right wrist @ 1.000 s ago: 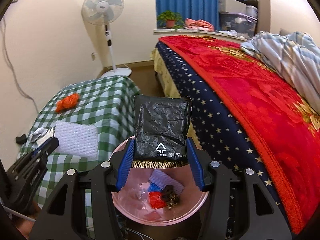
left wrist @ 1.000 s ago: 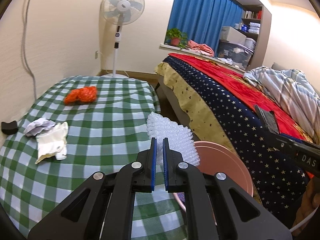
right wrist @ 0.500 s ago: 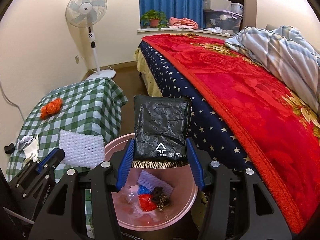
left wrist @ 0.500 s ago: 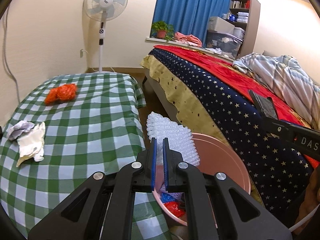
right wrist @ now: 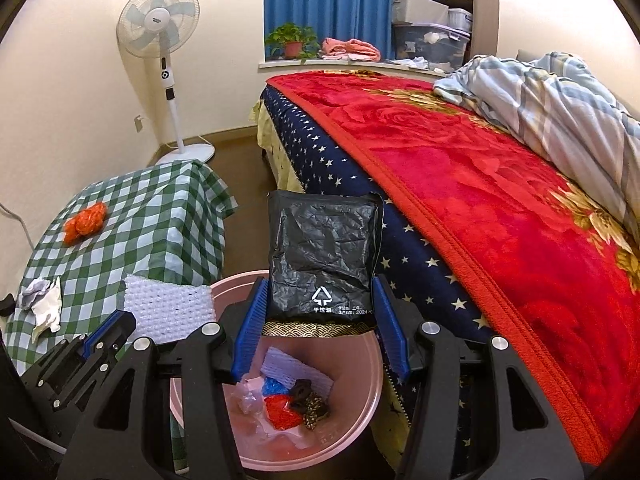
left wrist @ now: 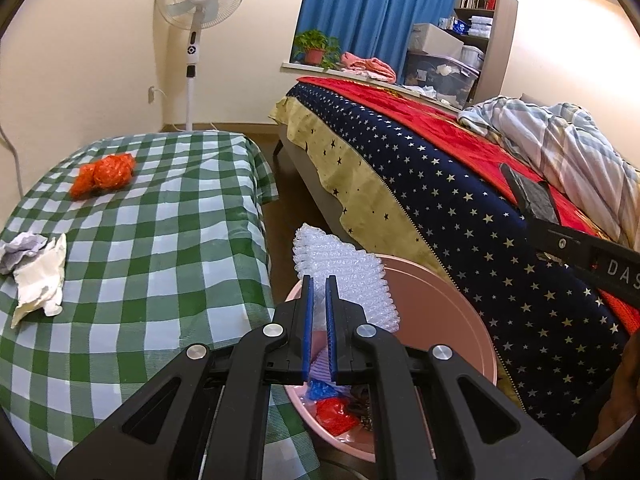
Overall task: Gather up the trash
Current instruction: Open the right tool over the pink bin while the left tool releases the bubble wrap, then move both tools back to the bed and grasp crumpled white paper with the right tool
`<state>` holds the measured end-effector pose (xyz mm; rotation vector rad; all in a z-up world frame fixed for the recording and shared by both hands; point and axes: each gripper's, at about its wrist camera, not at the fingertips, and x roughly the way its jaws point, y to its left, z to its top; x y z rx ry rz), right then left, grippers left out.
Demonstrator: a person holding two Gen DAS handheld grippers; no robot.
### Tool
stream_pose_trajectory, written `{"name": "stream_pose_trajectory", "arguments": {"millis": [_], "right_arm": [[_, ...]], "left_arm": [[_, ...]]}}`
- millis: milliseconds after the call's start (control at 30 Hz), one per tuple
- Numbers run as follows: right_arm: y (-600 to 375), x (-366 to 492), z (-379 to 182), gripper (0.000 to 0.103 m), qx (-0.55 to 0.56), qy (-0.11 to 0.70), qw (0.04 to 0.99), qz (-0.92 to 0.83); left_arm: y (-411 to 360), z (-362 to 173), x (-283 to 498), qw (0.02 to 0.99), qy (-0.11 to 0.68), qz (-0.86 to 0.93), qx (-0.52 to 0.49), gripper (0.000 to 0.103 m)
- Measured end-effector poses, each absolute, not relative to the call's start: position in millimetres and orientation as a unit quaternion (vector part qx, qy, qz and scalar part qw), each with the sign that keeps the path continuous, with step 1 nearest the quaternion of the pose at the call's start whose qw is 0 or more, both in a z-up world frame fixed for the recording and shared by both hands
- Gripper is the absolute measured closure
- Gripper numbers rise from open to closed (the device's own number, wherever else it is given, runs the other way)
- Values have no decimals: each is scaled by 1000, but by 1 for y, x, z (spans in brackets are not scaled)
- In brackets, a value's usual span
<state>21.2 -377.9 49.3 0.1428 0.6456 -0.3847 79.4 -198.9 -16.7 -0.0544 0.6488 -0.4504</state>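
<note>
My left gripper (left wrist: pixel 319 280) is shut on a sheet of bubble wrap (left wrist: pixel 344 276) and holds it over the left rim of the pink trash bin (left wrist: pixel 452 312). In the right wrist view the bubble wrap (right wrist: pixel 168 310) sticks out of the left gripper (right wrist: pixel 120 322). My right gripper (right wrist: pixel 320 304) is shut on a black crumpled packet (right wrist: pixel 324 264) above the bin (right wrist: pixel 360 416), which holds several scraps. An orange wad (left wrist: pixel 104 174) and crumpled white paper (left wrist: pixel 38 280) lie on the checked table (left wrist: pixel 160 240).
A bed with a starred navy and red blanket (right wrist: pixel 480 208) runs along the right, close to the bin. A standing fan (left wrist: pixel 196 40) is by the far wall. A narrow floor gap (right wrist: pixel 248 184) separates table and bed.
Both grippers have moved toward the bin with their loads: the left now holds the bubble wrap over the bin's rim instead of over the table. More of the bin's inside shows.
</note>
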Motion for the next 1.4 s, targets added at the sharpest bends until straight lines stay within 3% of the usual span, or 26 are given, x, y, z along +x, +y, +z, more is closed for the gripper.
{"name": "stream_pose_trajectory", "arguments": {"millis": [433, 567, 700, 1200, 1400], "right_arm": [[-381, 20, 50, 49, 73, 314, 927, -192], [-382, 19, 50, 36, 72, 315, 925, -199], [-381, 18, 51, 34, 69, 313, 925, -202], [-367, 11, 59, 35, 70, 286, 940, -174], [-351, 12, 64, 48, 62, 267, 951, -143]], "left_arm": [[-204, -18, 79, 919, 321, -226, -28, 97], [-210, -23, 79, 910, 337, -240, -28, 94], [-209, -25, 79, 909, 342, -236, -25, 89], [-175, -14, 77, 923, 325, -207, -31, 82], [-145, -8, 78, 935, 307, -171, -42, 82]]}}
